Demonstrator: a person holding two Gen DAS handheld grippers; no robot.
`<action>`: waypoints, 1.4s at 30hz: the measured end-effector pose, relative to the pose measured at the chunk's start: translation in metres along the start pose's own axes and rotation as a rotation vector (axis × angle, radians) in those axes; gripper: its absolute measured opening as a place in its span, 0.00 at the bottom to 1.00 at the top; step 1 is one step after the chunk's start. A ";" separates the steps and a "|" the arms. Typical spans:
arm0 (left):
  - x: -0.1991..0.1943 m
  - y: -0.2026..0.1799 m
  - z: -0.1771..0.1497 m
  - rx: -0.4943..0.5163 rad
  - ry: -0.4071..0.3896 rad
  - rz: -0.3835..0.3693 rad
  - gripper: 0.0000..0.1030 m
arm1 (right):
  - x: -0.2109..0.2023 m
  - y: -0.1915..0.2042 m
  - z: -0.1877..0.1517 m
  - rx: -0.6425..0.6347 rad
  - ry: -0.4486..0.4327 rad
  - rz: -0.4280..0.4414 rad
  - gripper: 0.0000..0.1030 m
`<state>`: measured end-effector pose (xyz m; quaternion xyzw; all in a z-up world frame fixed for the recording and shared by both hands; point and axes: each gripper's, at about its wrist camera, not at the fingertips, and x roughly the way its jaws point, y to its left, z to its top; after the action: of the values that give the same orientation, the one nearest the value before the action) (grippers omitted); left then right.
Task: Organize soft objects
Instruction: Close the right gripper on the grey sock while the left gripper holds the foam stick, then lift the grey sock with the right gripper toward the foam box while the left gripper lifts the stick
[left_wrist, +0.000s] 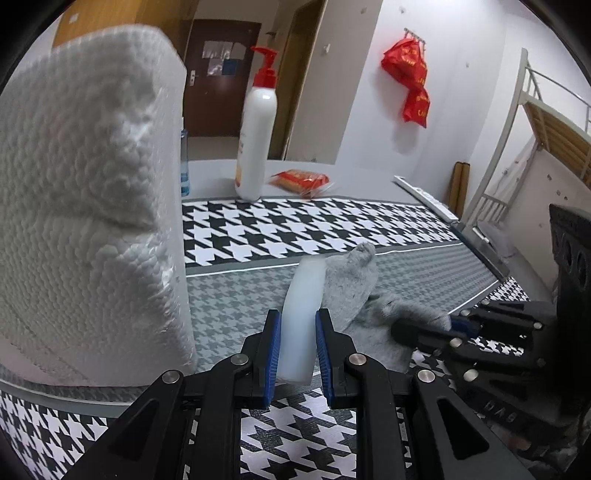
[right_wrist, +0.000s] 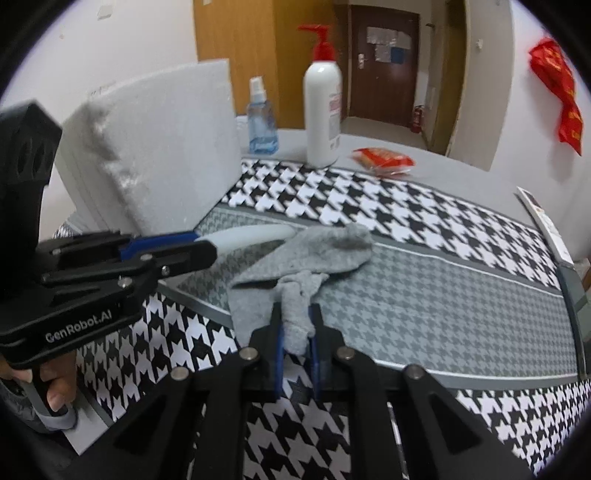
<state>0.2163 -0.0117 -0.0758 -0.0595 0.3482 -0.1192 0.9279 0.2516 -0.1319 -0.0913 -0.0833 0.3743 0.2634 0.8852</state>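
Note:
A grey sock (right_wrist: 325, 251) lies crumpled on the houndstooth tablecloth (right_wrist: 443, 310). My right gripper (right_wrist: 295, 308) is shut on a bunched fold at the sock's near end. The left wrist view shows the same gripper (left_wrist: 424, 325) at the right, with its tips in the grey sock (left_wrist: 351, 284). My left gripper (left_wrist: 297, 315) is shut on a white, slightly curved soft strip (left_wrist: 304, 284) that sticks out forward, its far end beside the sock. From the right wrist, the left gripper (right_wrist: 205, 245) comes in from the left with the white strip (right_wrist: 255, 232), and a hand is on its handle.
A big white foam block (left_wrist: 85, 206) stands close on the left. Behind are a white pump bottle (left_wrist: 256, 140) with a red top, a blue spray bottle (right_wrist: 262, 122) and a red snack packet (left_wrist: 301, 181). A red bag (left_wrist: 410, 77) hangs on the wall.

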 end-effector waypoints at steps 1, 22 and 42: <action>-0.002 -0.002 0.000 0.007 -0.004 0.005 0.20 | -0.004 -0.001 0.000 0.007 -0.009 0.000 0.14; -0.050 -0.028 0.003 0.056 -0.125 0.038 0.20 | -0.072 -0.027 -0.009 0.118 -0.193 -0.010 0.14; -0.063 -0.035 0.003 0.076 -0.158 0.050 0.20 | -0.063 -0.027 -0.021 0.093 -0.129 -0.023 0.53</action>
<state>0.1662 -0.0286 -0.0274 -0.0248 0.2703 -0.1039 0.9568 0.2162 -0.1875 -0.0625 -0.0292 0.3275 0.2401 0.9134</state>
